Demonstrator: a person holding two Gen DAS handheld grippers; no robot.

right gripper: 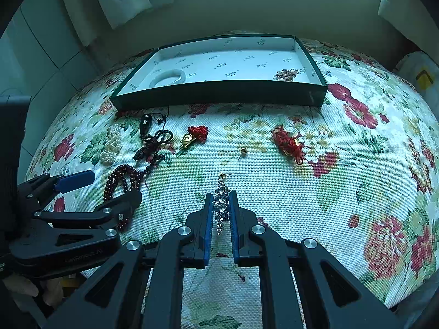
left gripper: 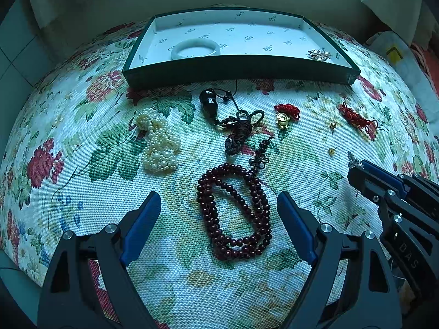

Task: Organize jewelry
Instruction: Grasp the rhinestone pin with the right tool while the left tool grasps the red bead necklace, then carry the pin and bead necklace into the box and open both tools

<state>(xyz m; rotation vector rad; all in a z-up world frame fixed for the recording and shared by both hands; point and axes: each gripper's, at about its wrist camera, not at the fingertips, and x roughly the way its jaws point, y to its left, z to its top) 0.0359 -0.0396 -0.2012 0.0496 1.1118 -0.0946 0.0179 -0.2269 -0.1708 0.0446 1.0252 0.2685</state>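
Blue-padded jaws of the right gripper (right gripper: 221,205) clench a sparkling rhinestone strand (right gripper: 221,205) just above the floral tablecloth (right gripper: 356,192), while the left gripper (left gripper: 219,205) spreads wide over dark red wooden beads (left gripper: 233,211), short of the green tray (left gripper: 238,72).

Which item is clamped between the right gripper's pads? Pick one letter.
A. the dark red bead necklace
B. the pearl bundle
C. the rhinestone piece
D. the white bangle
C: in the right wrist view the right gripper has its blue pads closed on the rhinestone piece, while the dark red bead necklace and pearl bundle lie on the cloth and the white bangle sits in the tray.
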